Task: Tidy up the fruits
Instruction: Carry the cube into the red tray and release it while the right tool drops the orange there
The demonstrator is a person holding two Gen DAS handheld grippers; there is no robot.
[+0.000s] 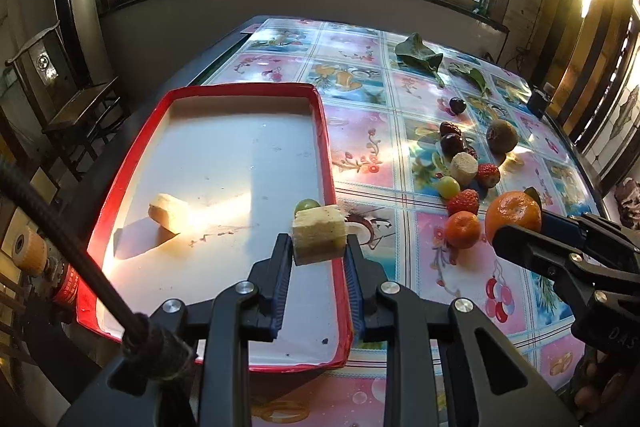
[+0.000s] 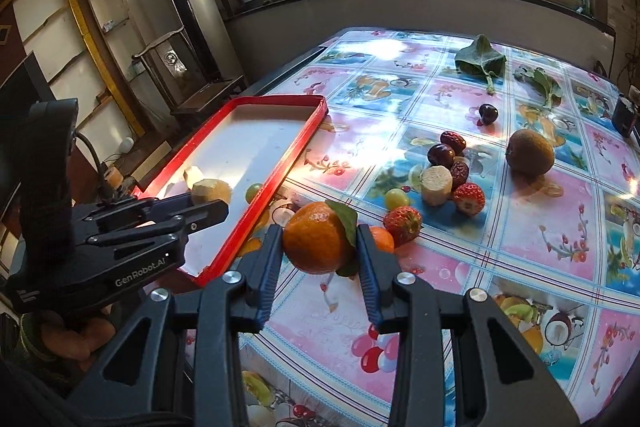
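1. Your left gripper (image 1: pixel 318 247) reaches over the right rim of the red-rimmed rectangular tray with a white floor (image 1: pixel 240 155); its jaws pinch a pale yellow, flat-sided fruit chunk (image 1: pixel 319 234) at lower centre of the left wrist frame.
2. Your right gripper (image 2: pixel 318 247) is held above the glossy fruit-print plastic tablecloth (image 2: pixel 540 227), jaws clamped on a large orange mandarin with a green leaf (image 2: pixel 316 243), lower centre of the right wrist frame.
3. A second pale, matte chunk (image 1: pixel 168 211) lies on the tray floor, centre left. A green grape (image 1: pixel 307 205) shows just behind the gripped chunk; whether it rests in the tray, you cannot tell.
4. Centre right, a smaller mandarin (image 1: pixel 462 229), two dimpled red strawberries (image 1: pixel 464 201), another green grape (image 1: pixel 448 186), a cut cylinder of pale fruit (image 1: pixel 464 169) and a fuzzy brown kiwi (image 1: pixel 501 135) sit clustered on the cloth.
5. The dark fruits behind the cylinder overlap; their outlines are hard to separate.
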